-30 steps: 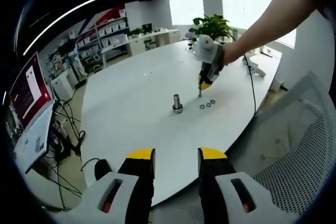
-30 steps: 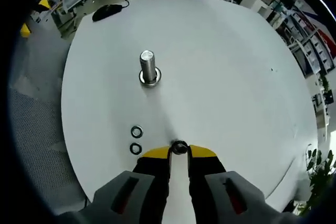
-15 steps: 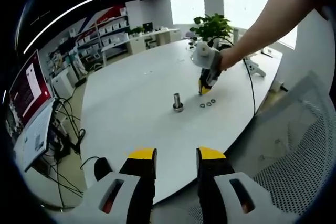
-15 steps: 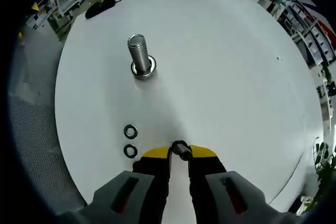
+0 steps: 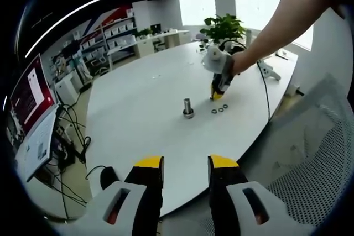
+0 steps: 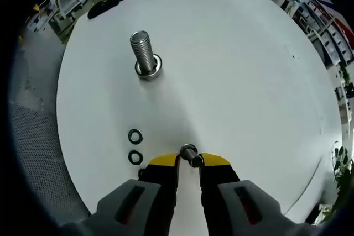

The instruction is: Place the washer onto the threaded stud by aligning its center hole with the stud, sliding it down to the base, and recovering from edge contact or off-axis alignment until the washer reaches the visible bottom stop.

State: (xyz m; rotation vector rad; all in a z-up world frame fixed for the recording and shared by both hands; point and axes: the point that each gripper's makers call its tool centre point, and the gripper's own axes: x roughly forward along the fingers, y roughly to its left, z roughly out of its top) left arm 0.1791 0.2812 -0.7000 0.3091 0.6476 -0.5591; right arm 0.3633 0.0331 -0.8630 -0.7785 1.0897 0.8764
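A threaded steel stud stands upright on the white table with a washer around its base. My right gripper is shut on a dark washer, held edge-up above the table, nearer than the stud and to its right. Two loose washers lie on the table left of the yellow fingertips. From the left gripper view the stud sits mid-table, with the right gripper hanging to its right above the loose washers. My left gripper is open, off the table's near edge.
A person's arm reaches in from the upper right. A potted plant stands at the table's far end. A mesh chair is at the right, a computer mouse near the table's edge, a screen and cables at the left.
The right gripper has lifted the washer off the table and tilted, so the stud now looks closer and more side-on. The left gripper has stayed still.
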